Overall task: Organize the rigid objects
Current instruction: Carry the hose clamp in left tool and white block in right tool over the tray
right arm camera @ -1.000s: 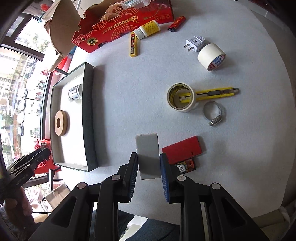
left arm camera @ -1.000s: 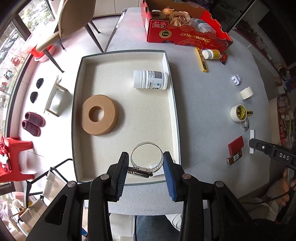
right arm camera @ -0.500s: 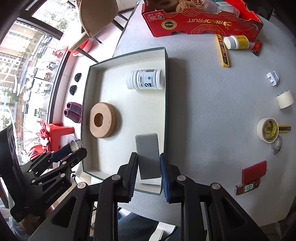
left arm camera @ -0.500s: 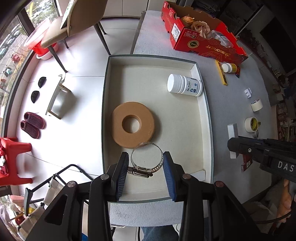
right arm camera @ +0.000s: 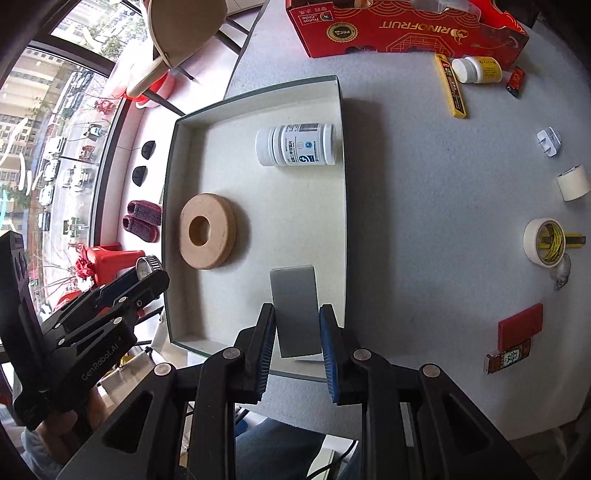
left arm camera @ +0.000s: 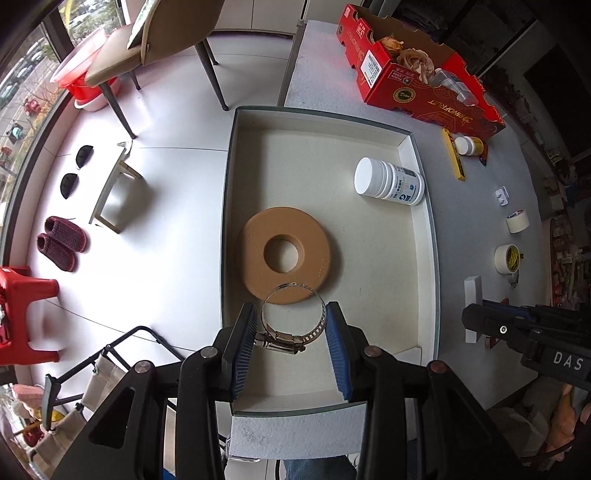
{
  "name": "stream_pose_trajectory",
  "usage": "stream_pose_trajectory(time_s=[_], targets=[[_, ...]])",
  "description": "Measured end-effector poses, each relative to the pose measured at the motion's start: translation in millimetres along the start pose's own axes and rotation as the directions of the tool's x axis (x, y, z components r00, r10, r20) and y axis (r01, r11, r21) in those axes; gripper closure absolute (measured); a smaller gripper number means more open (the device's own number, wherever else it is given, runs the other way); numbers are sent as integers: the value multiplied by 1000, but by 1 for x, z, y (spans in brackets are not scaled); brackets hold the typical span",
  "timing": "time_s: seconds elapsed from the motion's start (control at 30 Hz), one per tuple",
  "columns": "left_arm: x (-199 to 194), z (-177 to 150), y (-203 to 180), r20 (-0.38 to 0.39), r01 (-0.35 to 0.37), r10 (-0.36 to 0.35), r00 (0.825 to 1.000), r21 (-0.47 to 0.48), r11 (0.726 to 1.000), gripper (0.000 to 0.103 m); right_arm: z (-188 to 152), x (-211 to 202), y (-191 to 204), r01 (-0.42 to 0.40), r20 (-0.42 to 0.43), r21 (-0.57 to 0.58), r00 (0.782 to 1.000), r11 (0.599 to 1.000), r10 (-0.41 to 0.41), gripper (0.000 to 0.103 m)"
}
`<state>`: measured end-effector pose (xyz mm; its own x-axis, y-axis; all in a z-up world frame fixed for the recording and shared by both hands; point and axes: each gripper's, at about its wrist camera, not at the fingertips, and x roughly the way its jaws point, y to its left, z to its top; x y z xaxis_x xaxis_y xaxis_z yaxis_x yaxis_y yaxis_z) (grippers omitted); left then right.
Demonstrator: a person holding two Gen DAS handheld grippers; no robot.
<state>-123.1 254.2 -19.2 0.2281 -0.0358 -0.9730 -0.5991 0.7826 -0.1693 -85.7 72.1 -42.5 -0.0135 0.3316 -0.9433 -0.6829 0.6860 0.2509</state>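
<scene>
My left gripper (left arm camera: 290,323) is shut on a metal hose clamp (left arm camera: 291,317) and holds it above the near part of the shallow cream tray (left arm camera: 417,229), just in front of a tan ring (left arm camera: 284,254). A white pill bottle (left arm camera: 388,182) lies in the tray's far right. My right gripper (right arm camera: 297,326) is shut on a flat grey rectangular block (right arm camera: 295,306) held over the tray's (right arm camera: 343,206) near right corner. The ring (right arm camera: 207,230) and bottle (right arm camera: 295,144) also show in the right wrist view, as does the left gripper (right arm camera: 147,267) at the tray's left edge.
On the grey table (right arm camera: 424,206) to the right of the tray lie tape rolls (right arm camera: 545,240), a second hose clamp (right arm camera: 561,273), a red card (right arm camera: 521,325), a yellow knife (right arm camera: 452,86), a small yellow bottle (right arm camera: 476,69) and a plug (right arm camera: 549,140). A red fruit box (right arm camera: 406,26) stands at the back.
Both grippers moved left with their loads. The right gripper carried the grey block from the table to over the tray's near right corner. The left gripper brought the clamp nearer the ring.
</scene>
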Motion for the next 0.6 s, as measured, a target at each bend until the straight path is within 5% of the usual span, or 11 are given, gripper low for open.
stream_pose_trajectory(time_s=[0.6], targets=[[16,55,-18,37,-31,29,999,44,999,62,27,14,19,0,-1,-12,1000,1000,0,78]])
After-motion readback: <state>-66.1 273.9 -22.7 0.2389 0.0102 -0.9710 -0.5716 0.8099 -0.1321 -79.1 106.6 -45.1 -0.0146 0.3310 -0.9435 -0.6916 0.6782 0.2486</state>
